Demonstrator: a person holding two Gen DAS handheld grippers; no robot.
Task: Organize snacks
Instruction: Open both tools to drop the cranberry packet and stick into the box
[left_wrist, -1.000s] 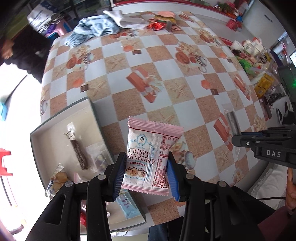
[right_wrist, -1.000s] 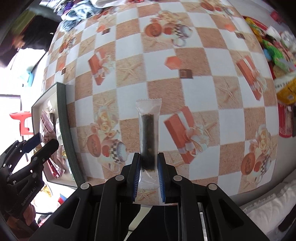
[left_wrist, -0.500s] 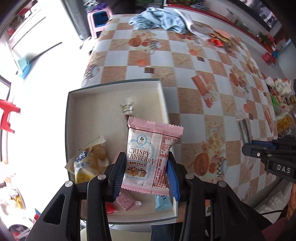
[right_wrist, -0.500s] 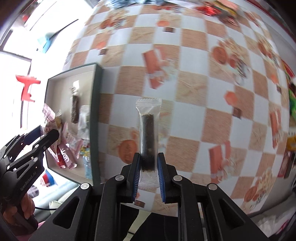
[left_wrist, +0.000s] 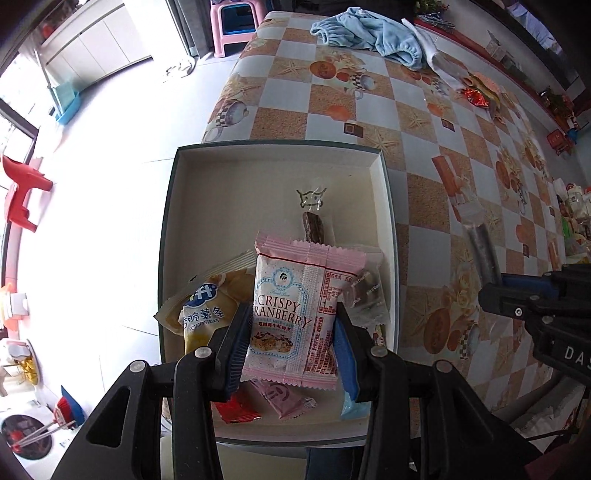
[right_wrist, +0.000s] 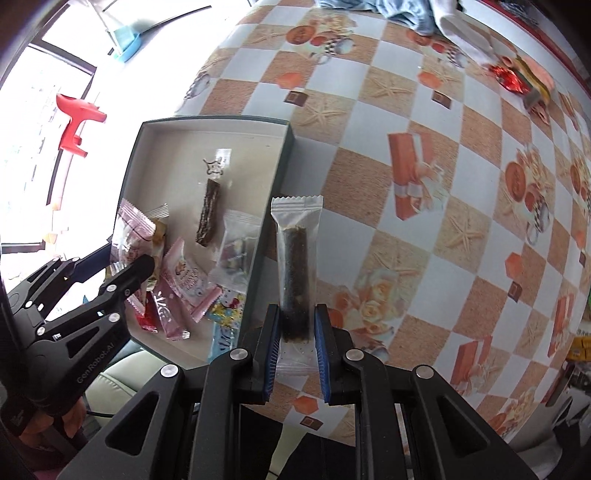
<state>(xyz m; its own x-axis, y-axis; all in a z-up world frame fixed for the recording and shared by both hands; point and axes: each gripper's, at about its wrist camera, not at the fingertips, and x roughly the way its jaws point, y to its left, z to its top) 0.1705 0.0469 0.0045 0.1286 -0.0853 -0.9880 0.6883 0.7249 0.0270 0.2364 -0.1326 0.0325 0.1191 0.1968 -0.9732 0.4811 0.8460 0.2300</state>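
Note:
My left gripper (left_wrist: 291, 332) is shut on a pink Crispy Cranberry packet (left_wrist: 295, 310) and holds it above the open box (left_wrist: 389, 206), over several snack packets lying in its near half. The box also shows in the right wrist view (right_wrist: 280, 162), with a dark bar (right_wrist: 210, 212) and pink packets (right_wrist: 184, 280) inside. My right gripper (right_wrist: 295, 332) is shut on a clear-wrapped dark snack bar (right_wrist: 295, 273), held just right of the box's right wall, above the tablecloth. The left gripper (right_wrist: 125, 269) shows at the left of that view.
The checkered tablecloth (left_wrist: 424, 122) carries a blue cloth (left_wrist: 369, 33) and red wrappers (left_wrist: 476, 96) at the far end, more snacks (left_wrist: 576, 221) at the right edge. The box sits at the table's left corner; floor and a red stool (left_wrist: 22, 192) lie beyond.
Both grippers have swung left toward the box. The cranberry packet now hangs over the box's snacks; the dark bar has come up beside the box's right wall.

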